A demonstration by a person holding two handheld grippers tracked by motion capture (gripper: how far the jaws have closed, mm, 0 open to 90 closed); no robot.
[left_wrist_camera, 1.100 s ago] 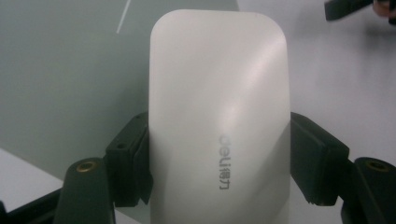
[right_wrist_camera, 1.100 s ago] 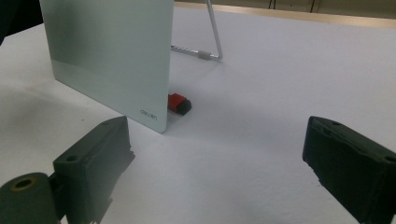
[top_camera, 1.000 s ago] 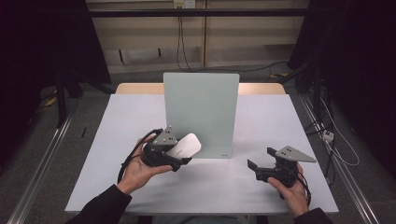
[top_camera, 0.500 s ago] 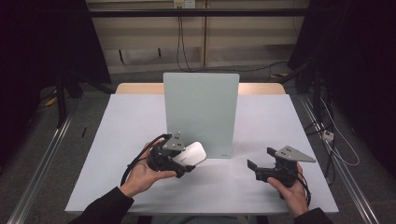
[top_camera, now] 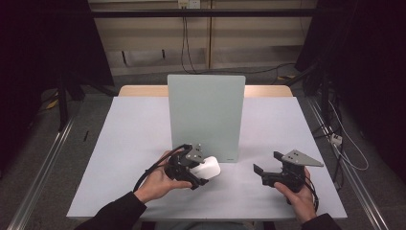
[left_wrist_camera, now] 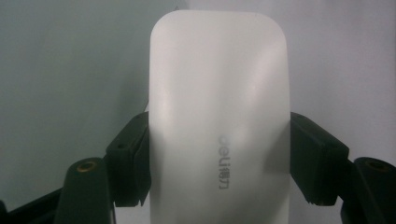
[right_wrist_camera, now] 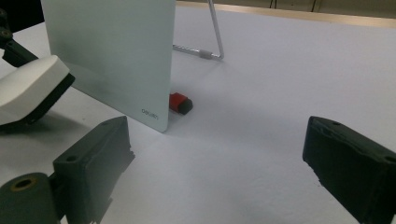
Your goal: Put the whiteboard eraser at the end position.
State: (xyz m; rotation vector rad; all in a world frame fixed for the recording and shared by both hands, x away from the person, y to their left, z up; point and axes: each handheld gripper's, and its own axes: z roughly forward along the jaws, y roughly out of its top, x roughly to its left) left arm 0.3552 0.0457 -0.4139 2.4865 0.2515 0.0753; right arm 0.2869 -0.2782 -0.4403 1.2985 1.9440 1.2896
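Showing a white eraser (top_camera: 207,167) clamped across its two long sides by the left gripper (top_camera: 191,167), near the middle of the table's (top_camera: 124,143) front edge and just before the foot of an upright pale green board (top_camera: 206,115). In the left gripper view the eraser (left_wrist_camera: 219,121) is a smooth rounded block with small grey lettering, its front end projecting well past the jaws; whether it touches the table cannot be told. It appears light and stiff, with a glossy shell that could slip under a loose grip, so the flat parallel sides taken near mid-length, as here, seem the surest hold; a grip at the rounded ends would likely slide off. The right gripper (top_camera: 282,175) rests toward the front right corner of the table with its jaws wide apart and nothing between them. The right gripper view also shows a small red and black object (right_wrist_camera: 180,103) lying behind the board's (right_wrist_camera: 112,51) bottom corner, and the board's wire stand (right_wrist_camera: 212,44). Count: one eraser, one board, one stand, one red and black object, two grippers.
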